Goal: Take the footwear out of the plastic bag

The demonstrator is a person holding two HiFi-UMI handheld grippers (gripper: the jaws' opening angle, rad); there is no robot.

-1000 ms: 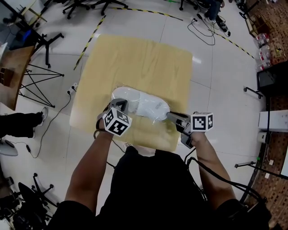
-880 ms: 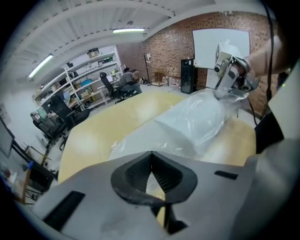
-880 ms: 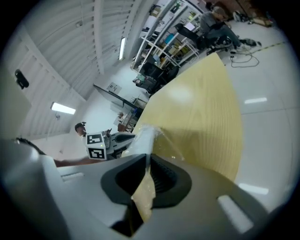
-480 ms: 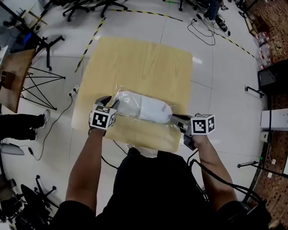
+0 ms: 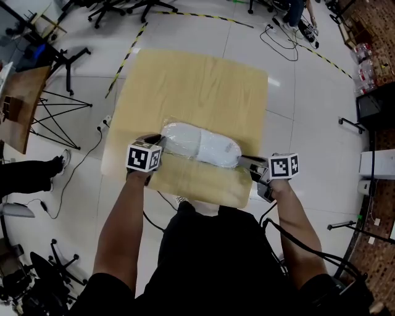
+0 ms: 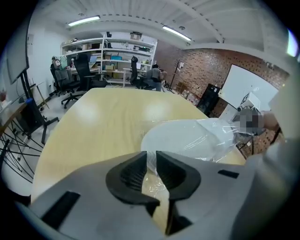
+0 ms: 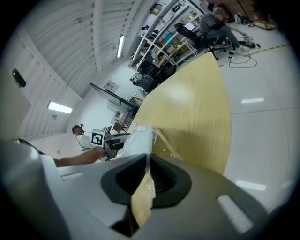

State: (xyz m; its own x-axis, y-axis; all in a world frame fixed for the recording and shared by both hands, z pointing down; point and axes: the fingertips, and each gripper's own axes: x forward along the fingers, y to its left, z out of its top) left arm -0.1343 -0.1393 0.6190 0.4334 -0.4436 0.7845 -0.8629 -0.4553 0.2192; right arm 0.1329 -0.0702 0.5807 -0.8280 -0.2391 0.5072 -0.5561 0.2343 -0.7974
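A white shoe (image 5: pixel 200 145) lies on its side inside a clear plastic bag (image 5: pixel 229 162) on the pale wooden table (image 5: pixel 197 80). My left gripper (image 5: pixel 158 142) is at the bag's left end. Its jaws have just been closing; a narrow gap still shows, with a fold of the bag's film (image 6: pixel 151 165) hanging in it. In the left gripper view the shoe (image 6: pixel 187 138) sits just beyond the left gripper (image 6: pixel 151 157). My right gripper (image 5: pixel 242 162) is at the bag's right end, shut on the bag's edge (image 7: pixel 142 194), which runs down between the pads of the right gripper (image 7: pixel 147 159).
The bag lies close to the table's near edge (image 5: pixel 197 197). Office chairs (image 5: pixel 117 7) stand beyond the table, a black tripod stand (image 5: pixel 52 117) to its left. Cables (image 5: pixel 281 43) and striped tape (image 5: pixel 126 52) cross the floor. A person's foot (image 5: pixel 58 163) shows far left.
My left gripper has let go of the bag, shifted left to its end and rolled. The bag, bunched up before, now lies stretched out flat. The right gripper has stayed put.
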